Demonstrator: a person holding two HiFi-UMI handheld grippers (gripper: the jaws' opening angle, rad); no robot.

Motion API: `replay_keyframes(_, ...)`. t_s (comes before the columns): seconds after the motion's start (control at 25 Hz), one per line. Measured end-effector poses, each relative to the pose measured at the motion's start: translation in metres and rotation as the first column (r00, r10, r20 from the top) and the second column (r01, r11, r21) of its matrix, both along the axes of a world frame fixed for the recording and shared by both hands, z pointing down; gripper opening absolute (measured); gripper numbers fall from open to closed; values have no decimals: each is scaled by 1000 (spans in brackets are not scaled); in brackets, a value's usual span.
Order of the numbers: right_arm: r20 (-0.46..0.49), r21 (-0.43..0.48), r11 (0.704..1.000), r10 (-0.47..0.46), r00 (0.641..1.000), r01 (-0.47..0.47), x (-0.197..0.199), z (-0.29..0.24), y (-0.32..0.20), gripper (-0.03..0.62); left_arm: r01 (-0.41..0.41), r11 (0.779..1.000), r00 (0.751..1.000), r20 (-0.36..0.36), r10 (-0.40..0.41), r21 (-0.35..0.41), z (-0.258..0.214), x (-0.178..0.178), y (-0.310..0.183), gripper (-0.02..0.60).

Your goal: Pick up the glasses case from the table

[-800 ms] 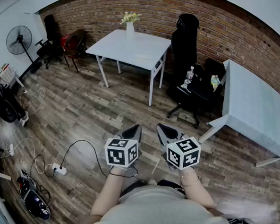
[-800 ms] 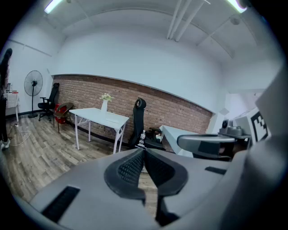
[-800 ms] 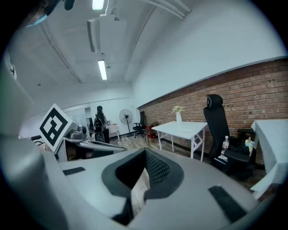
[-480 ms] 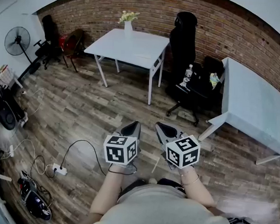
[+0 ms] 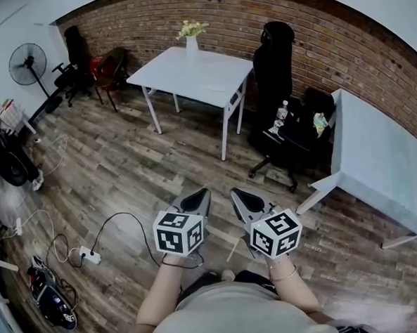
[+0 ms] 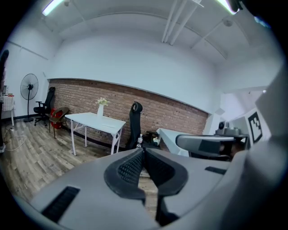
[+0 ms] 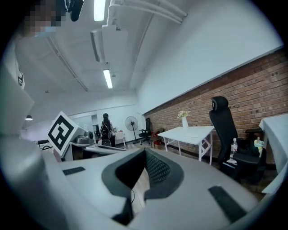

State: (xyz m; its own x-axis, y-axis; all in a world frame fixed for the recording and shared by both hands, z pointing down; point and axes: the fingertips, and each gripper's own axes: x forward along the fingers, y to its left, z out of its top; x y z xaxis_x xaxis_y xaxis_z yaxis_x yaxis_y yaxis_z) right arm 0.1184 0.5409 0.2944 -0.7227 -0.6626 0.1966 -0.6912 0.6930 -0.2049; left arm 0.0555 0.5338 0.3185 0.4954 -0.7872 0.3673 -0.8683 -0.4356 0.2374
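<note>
Both grippers hang side by side over the wooden floor, close in front of the person. The left gripper (image 5: 201, 194) (image 6: 143, 151) is shut with nothing between its pads. So is the right gripper (image 5: 236, 193) (image 7: 145, 152), shut and empty. Well ahead of them stands a white table (image 5: 200, 74) (image 6: 96, 119) (image 7: 189, 131) with a vase of flowers (image 5: 193, 38). A small flat pale item (image 5: 215, 86) lies on the table; it is too small to tell whether it is the glasses case.
A tall black office chair (image 5: 275, 61) stands right of the white table, and a lower chair (image 5: 291, 136) holds a bottle. A second pale table (image 5: 378, 158) is at the right. A fan (image 5: 28, 60) stands at left, with cables and a power strip (image 5: 87, 253) on the floor.
Both grippers sit slightly lower in the head view and the room has shifted a little. Both stay shut.
</note>
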Motion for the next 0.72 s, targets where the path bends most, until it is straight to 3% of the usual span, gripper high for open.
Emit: replay_keyframes(0.72,19,-49,997,-56,998,57,25,37,-8,-3,43,998,998,-34,-44,-35,29,30,-5,15)
